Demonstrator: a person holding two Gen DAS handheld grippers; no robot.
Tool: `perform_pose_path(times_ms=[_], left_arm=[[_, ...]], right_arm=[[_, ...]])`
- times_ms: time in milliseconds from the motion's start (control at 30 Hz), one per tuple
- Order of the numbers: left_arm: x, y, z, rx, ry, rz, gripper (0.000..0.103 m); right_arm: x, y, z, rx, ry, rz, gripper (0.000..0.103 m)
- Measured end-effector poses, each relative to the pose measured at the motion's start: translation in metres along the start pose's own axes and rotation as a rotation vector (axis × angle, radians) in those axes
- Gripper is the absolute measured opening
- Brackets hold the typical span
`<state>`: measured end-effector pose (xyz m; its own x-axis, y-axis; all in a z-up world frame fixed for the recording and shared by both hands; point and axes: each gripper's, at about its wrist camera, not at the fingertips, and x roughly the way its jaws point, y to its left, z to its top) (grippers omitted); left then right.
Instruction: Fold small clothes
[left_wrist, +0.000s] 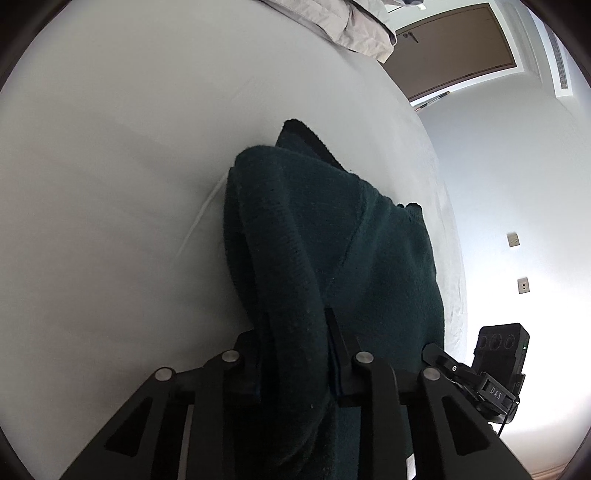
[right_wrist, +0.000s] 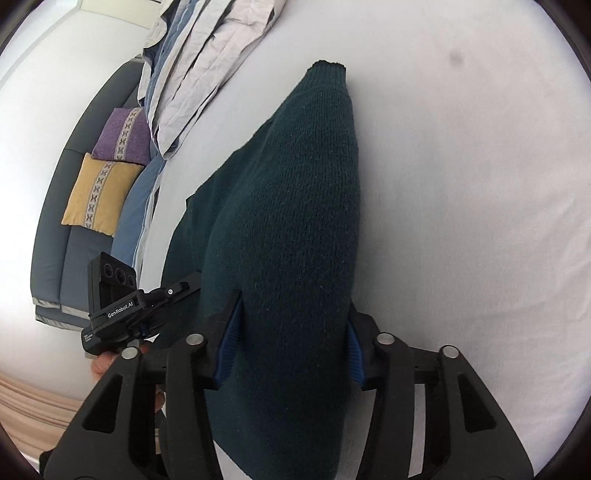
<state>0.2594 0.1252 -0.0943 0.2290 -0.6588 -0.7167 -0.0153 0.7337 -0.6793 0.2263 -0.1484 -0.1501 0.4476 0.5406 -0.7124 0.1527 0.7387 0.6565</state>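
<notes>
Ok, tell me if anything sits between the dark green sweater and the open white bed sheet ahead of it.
Nothing visible does. Both the left gripper and right gripper grip the dark green sweater, and the white sheet beyond it lies bare. The crumpled bedding sits off to one side.

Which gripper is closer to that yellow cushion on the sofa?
Left. The left gripper lies between the right gripper and the yellow square fabric cushion, so the right one is farther. Both clamp the dark green knitted sweater.

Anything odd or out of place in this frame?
Nothing stands out. Both grippers, left and right, hold the dark green sweater bunched over the white bed; no damage shows.
</notes>
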Motion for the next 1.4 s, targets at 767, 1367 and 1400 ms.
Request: perform_pose_path(times_ms=[767,1367,1400], left_arm=[[-0.040,-0.085,-0.135,0.235,0.021,-0.016,0.026],[-0.024,-0.055,-0.151,0.170,-0.020,0.060,0.043],[-0.031,-0.058,-0.152,0.186,-0.042,0.076,0.043]], right_arm=[[-0.144,0.009,-0.149,-0.019,-0.139,0.078,0.038],[-0.151,-0.061,-0.191,0.178,-0.246,0.127,0.046],[-0.161,-0.065,-0.197,0.193,-0.274,0.112,0.046]])
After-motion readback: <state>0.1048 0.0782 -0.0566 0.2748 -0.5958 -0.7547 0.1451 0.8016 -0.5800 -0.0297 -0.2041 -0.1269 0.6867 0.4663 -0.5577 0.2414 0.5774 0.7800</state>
